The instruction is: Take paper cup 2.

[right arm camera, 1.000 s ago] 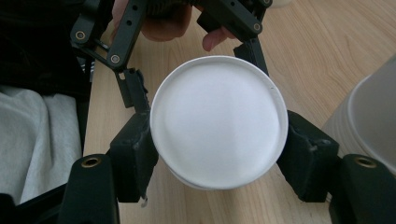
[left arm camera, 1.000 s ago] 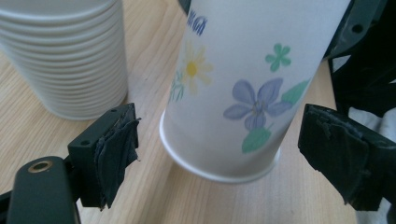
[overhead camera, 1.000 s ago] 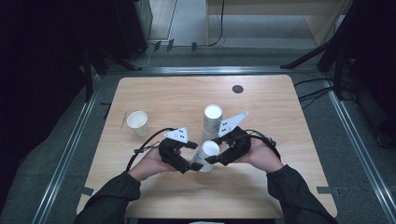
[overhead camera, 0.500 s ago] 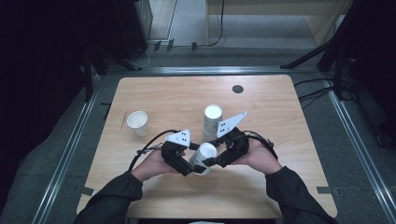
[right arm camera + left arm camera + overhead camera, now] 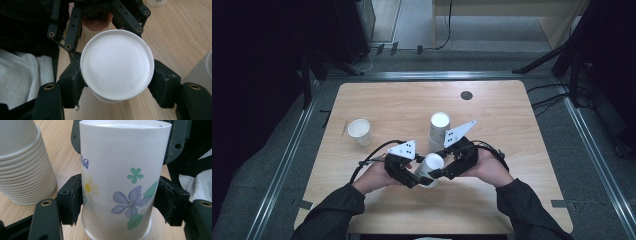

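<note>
A white paper cup (image 5: 430,167) with a flower print (image 5: 130,202) is held above the table's front middle, between both grippers. My left gripper (image 5: 413,176) grips its printed side wall, jaw pads pressed on either side (image 5: 75,197). My right gripper (image 5: 446,169) comes from the right and is clamped across the cup's round white end (image 5: 117,70); a second rim edge shows just behind that end. Just beyond the hands, a stack of upturned white cups (image 5: 439,129) stands on the table.
A single upright paper cup (image 5: 360,132) stands at the left of the wooden table (image 5: 512,200). A dark round hole (image 5: 466,95) sits near the far edge. Cables trail from both grippers. Metal rails run along the table's sides.
The two hands have drawn slightly closer together, and the held cup has shifted a little toward the front edge. The stack and the lone cup have not moved.
</note>
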A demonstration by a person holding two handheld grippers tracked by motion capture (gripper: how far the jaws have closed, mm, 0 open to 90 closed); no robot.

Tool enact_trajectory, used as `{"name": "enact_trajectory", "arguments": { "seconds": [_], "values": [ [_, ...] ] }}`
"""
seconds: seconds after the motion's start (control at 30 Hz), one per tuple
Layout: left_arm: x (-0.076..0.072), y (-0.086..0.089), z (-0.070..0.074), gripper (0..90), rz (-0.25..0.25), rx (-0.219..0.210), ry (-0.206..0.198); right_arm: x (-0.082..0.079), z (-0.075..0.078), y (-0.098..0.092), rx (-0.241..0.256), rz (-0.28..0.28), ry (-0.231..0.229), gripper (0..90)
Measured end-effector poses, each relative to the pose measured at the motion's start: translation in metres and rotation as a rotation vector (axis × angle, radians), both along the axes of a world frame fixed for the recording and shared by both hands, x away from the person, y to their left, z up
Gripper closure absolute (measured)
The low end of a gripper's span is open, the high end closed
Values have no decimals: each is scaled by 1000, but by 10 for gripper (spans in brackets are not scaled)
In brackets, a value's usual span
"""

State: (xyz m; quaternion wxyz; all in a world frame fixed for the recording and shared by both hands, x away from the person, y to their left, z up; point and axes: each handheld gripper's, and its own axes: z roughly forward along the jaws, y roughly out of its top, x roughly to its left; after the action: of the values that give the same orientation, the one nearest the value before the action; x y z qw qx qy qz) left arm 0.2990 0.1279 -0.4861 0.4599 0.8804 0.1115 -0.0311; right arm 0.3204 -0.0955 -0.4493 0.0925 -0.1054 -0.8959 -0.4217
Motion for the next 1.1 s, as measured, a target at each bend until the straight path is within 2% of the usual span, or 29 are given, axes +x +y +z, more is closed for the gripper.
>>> {"name": "enact_trajectory", "arguments": {
  "seconds": [0.33, 0.5, 0.57, 0.73, 0.93, 0.97, 1.1],
  "values": [
    [1, 0, 0, 324, -3, 10, 13, 0, -1, 1, -7, 5, -6, 346],
    [2, 1, 0, 324, 2, 7, 21, -1, -1, 2, -12, 0, -24, 253],
    [2, 3, 1, 324, 1, 6, 27, -2, -1, 1, -17, 2, -47, 234],
    [3, 9, 5, 324, 11, -5, 40, -1, -2, -6, -22, -17, -51, 234],
    [4, 14, 13, 322, 14, 36, 50, -3, -3, -16, -21, -42, -60, 239],
    [4, 14, 14, 322, 14, 48, 40, -4, -4, -17, -14, -49, -60, 247],
    [5, 17, 18, 320, 9, 81, 59, -7, -7, -20, -29, -56, -70, 251]
  ]
}}
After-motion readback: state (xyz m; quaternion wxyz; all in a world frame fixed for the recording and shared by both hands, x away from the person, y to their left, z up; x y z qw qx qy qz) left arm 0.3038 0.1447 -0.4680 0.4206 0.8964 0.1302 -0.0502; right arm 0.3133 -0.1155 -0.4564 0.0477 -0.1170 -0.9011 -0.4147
